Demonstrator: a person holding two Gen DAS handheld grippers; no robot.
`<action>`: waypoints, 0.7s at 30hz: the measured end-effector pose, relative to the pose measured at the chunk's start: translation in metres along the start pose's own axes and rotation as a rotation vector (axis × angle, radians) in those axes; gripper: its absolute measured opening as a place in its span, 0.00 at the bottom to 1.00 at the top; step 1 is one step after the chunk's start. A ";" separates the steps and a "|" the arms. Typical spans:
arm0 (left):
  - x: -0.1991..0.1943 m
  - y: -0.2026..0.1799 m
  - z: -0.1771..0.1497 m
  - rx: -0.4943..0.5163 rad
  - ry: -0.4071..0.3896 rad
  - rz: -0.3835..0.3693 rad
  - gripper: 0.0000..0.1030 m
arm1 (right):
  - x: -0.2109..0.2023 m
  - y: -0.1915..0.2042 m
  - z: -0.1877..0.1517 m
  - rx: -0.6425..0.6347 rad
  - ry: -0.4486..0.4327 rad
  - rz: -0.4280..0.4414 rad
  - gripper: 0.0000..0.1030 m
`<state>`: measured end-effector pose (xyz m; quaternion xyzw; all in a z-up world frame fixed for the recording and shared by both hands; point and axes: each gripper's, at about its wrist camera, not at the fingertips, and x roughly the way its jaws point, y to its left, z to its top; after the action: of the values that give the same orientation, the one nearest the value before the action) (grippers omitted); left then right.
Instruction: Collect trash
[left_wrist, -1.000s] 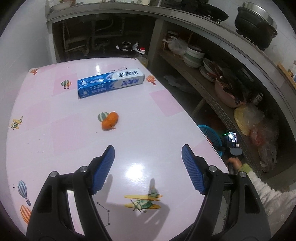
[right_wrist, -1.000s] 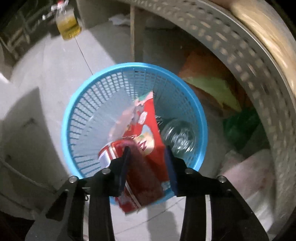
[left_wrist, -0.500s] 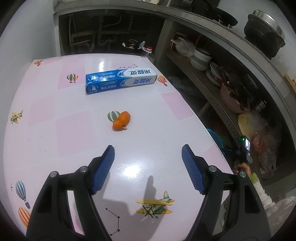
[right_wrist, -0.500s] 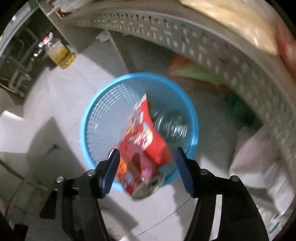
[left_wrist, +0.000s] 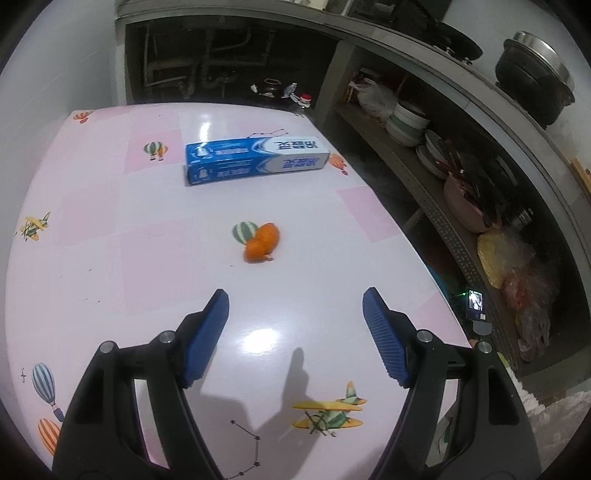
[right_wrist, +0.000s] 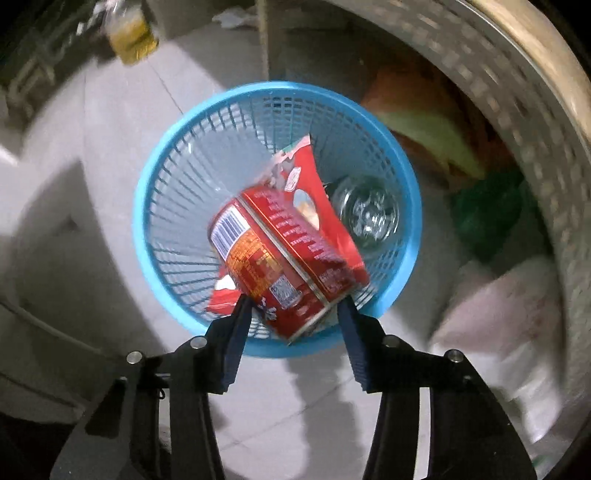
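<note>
My left gripper (left_wrist: 295, 321) is open and empty, low over the pink table (left_wrist: 110, 229). Ahead of it lie a piece of orange peel (left_wrist: 261, 243) and, farther back, a blue toothpaste box (left_wrist: 255, 159). My right gripper (right_wrist: 293, 321) hangs over a blue plastic basket (right_wrist: 173, 206) on the floor. Its jaws are open. A red can (right_wrist: 284, 273) is between and just ahead of its fingers, blurred, tilted over the basket, not clamped. A red snack wrapper (right_wrist: 306, 184) and a clear plastic bottle (right_wrist: 369, 218) lie in the basket.
A shelf (left_wrist: 436, 206) at the table's right holds bowls, plates and bags. A black pot (left_wrist: 532, 88) stands on the counter above. A bottle of yellow liquid (right_wrist: 133, 33) stands on the floor beyond the basket. A perforated metal shelf edge (right_wrist: 517, 122) curves at the right.
My right gripper has opened and the red can has come loose over the basket. My left gripper has shifted slightly over the table; the peel and box sit where they were.
</note>
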<state>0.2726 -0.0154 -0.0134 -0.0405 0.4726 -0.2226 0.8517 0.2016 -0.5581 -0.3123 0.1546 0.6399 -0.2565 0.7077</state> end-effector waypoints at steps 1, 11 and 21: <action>0.001 0.003 0.000 -0.009 0.004 0.001 0.69 | 0.004 0.000 0.003 -0.006 0.020 -0.013 0.45; 0.007 0.013 -0.001 -0.033 0.014 0.010 0.69 | 0.038 -0.027 0.015 0.128 0.140 0.114 0.41; -0.002 0.019 -0.004 -0.049 -0.007 0.010 0.69 | -0.060 -0.058 -0.010 0.201 -0.046 0.174 0.60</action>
<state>0.2748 0.0033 -0.0200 -0.0595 0.4749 -0.2065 0.8534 0.1580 -0.5909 -0.2478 0.2738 0.5787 -0.2604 0.7227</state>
